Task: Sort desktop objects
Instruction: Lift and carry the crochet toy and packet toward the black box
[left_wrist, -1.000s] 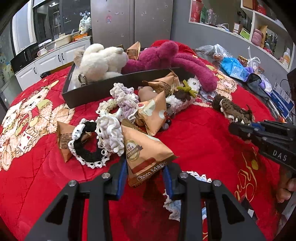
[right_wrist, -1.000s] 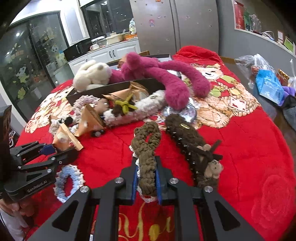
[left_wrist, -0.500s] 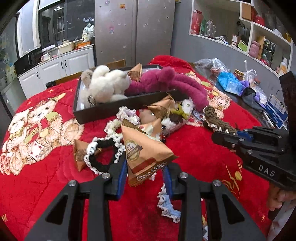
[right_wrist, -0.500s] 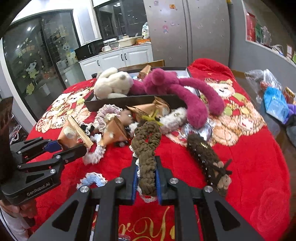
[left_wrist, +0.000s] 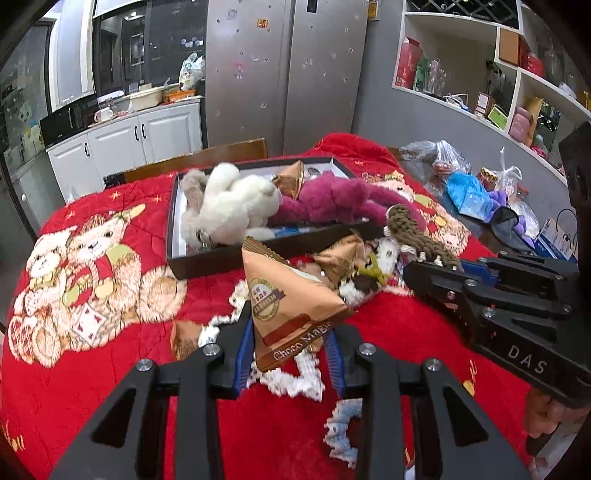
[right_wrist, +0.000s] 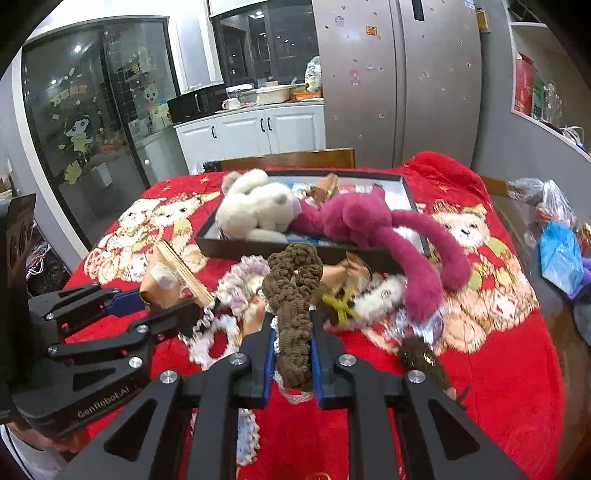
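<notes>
My left gripper (left_wrist: 290, 347) is shut on an orange triangular Choco Magic snack pack (left_wrist: 288, 299), held above the red blanket. In its own view my right gripper (right_wrist: 292, 354) is shut on a brown knitted scrunchie (right_wrist: 293, 295), also lifted off the blanket. The left wrist view shows the right gripper (left_wrist: 436, 275) at the right with the scrunchie (left_wrist: 417, 236) sticking out of it. A black box (left_wrist: 221, 258) behind holds a white plush (left_wrist: 232, 206), a magenta plush (left_wrist: 332, 199) and another snack pack (left_wrist: 291, 179).
More snack packs (left_wrist: 343, 258), lace scrunchies (left_wrist: 295, 380) and a dark brown plush strip (right_wrist: 424, 362) lie on the red blanket (left_wrist: 92, 387) in front of the box. Bags (left_wrist: 465, 192) sit at the right edge. A chair back (right_wrist: 291, 160) stands behind the table.
Both grippers have risen with their loads, so the table items look smaller and lower. The right gripper has drawn closer to the left one. Both grips are unchanged.
</notes>
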